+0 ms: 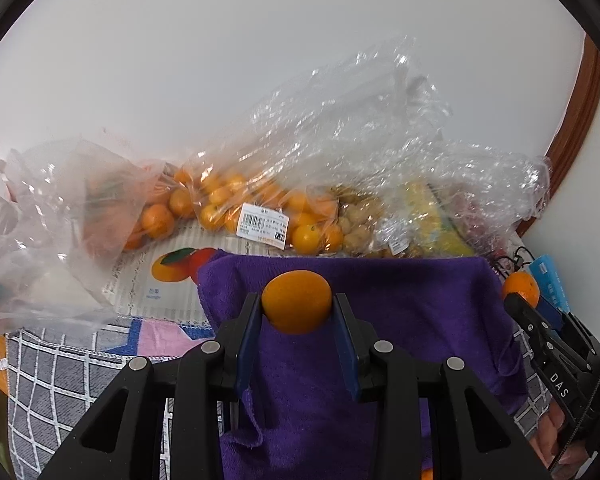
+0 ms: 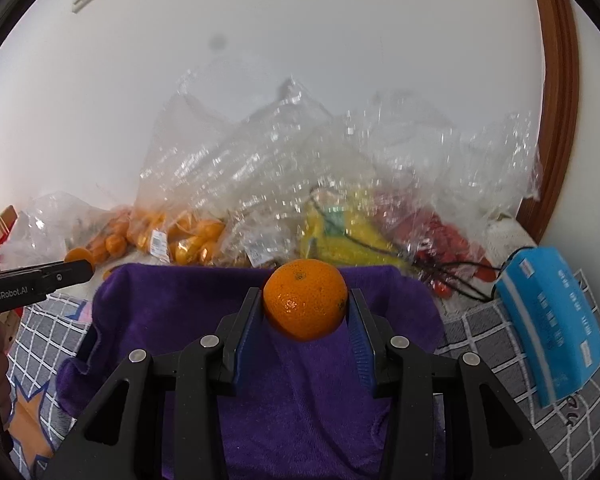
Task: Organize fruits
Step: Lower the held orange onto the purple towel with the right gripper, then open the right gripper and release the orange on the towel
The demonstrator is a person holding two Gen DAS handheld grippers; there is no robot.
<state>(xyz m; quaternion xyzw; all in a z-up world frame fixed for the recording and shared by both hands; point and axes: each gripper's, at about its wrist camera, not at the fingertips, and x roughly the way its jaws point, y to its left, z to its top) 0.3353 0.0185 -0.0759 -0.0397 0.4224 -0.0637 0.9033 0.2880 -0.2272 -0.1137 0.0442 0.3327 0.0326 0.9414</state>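
Above the purple terry towel [image 1: 380, 320], we see the left gripper [image 1: 297, 308] clamped on a small smooth orange fruit [image 1: 296, 300] and the right gripper [image 2: 305, 312] clamped on a round dimpled orange [image 2: 305, 304].

Surface covered by grey grid-pattern cloth [image 2: 500, 344]. On it: purple towel [image 1: 400, 300] near centre; blue packet [image 2: 548, 328] right; clear bags of oranges [image 1: 236, 200] and other fruit along far edge; fruit-print mat [image 1: 156, 280] left.

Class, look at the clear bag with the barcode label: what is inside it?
The clear bag with the barcode label holds many small orange fruits. Crinkled plastic, glare and the label cover some, so their full number cannot be seen.
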